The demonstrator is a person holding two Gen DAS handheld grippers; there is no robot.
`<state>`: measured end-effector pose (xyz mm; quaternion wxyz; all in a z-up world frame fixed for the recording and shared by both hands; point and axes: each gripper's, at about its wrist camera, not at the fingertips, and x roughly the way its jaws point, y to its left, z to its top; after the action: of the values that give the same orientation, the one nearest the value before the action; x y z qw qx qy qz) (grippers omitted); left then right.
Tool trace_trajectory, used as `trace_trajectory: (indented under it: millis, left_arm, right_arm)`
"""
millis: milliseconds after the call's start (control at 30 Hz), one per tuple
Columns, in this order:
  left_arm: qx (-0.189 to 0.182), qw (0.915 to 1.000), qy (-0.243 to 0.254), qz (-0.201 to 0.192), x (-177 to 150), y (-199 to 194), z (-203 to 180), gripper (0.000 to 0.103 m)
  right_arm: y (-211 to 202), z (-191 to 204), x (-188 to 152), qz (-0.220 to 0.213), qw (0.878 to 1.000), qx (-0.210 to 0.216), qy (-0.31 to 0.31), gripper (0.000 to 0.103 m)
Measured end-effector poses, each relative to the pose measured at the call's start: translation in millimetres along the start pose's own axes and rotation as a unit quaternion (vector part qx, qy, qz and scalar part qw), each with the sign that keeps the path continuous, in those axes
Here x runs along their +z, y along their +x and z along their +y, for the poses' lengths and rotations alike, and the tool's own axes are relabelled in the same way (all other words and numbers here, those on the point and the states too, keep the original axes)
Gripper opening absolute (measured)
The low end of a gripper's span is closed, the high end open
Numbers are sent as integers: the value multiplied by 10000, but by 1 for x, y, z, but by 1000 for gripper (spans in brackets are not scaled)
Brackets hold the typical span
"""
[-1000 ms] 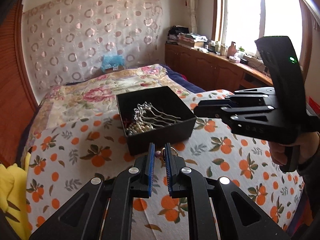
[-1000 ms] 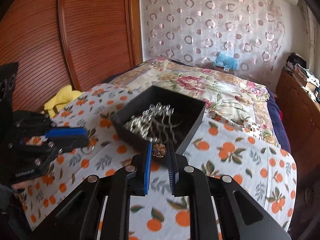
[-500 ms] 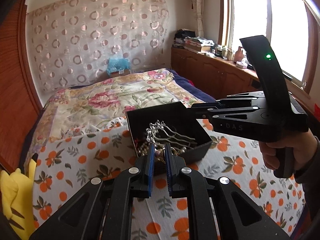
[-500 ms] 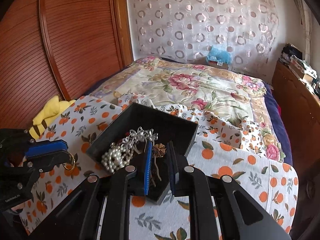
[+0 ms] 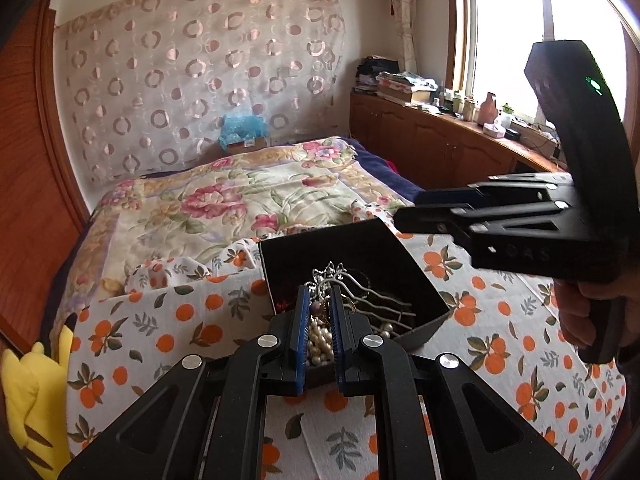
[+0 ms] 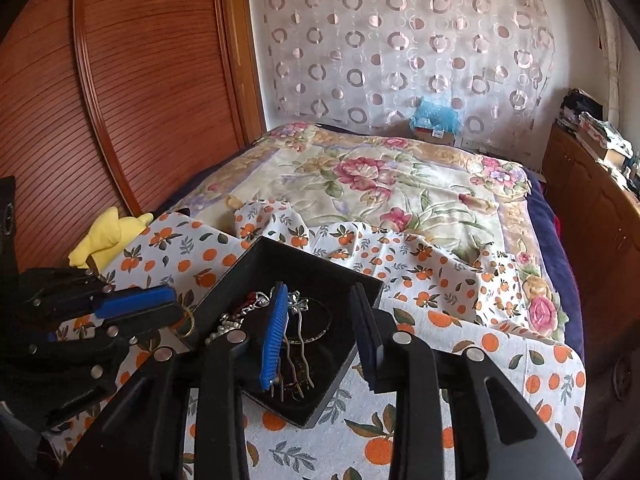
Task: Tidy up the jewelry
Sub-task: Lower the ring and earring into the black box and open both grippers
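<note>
Hovering over the black box (image 6: 320, 268), right gripper (image 6: 320, 304) jaws gape empty while left gripper (image 5: 318, 312) pinches a ring (image 6: 187, 322).

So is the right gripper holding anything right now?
No, the right gripper is wide open over the black box, with nothing between its fingers.

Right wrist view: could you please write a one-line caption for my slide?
Right tool, open, above a black box of jewelry on orange-print cloth; left tool holds a gold ring beside it.
</note>
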<state>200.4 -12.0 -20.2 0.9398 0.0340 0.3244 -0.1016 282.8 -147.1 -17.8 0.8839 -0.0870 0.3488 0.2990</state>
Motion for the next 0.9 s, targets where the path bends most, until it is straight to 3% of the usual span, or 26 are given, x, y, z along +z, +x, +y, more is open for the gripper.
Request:
trace_trajectory:
  millis: [400,733,867,900]
  left_arm:
    - [361,9992,-158,121,31,45,13,9]
    - [405,9989,-182,160,42,59,11,9]
    - [455,9984,-195,265,35,62,8,14]
    - [452,9984,-196,279,34,62,8,19]
  right_arm:
    - [-24,-13,-32,-131,9997,28,200,35]
    - [-33,-14,-49,-215,9996,-17,177,35]
    - [-34,-18,-53,-277,9993,-116,205,35]
    - [-34,-17,-54,-283,9992,-150,222,35]
